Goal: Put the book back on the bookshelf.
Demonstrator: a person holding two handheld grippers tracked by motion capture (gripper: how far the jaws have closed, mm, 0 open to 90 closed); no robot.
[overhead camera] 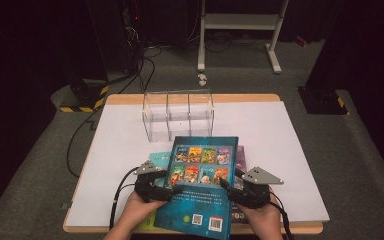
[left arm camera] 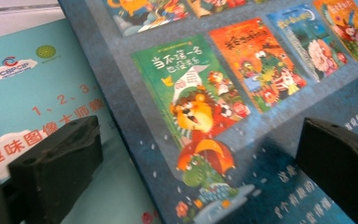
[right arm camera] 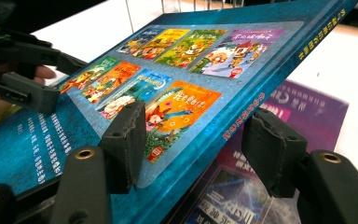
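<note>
Dark blue hardcover picture book (overhead camera: 202, 185), right edge clamped by right gripper (right arm camera: 196, 123), left gripper (left arm camera: 200, 135) gaping astride left edge: close, lift level toward clear acrylic three-bay rack (overhead camera: 178, 116) at twelve o'clock.

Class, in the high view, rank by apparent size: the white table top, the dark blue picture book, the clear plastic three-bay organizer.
1. White table top, clearly largest.
2. Dark blue picture book.
3. Clear plastic three-bay organizer; it sits farther from the camera, so its true size against the book is uncertain.
</note>
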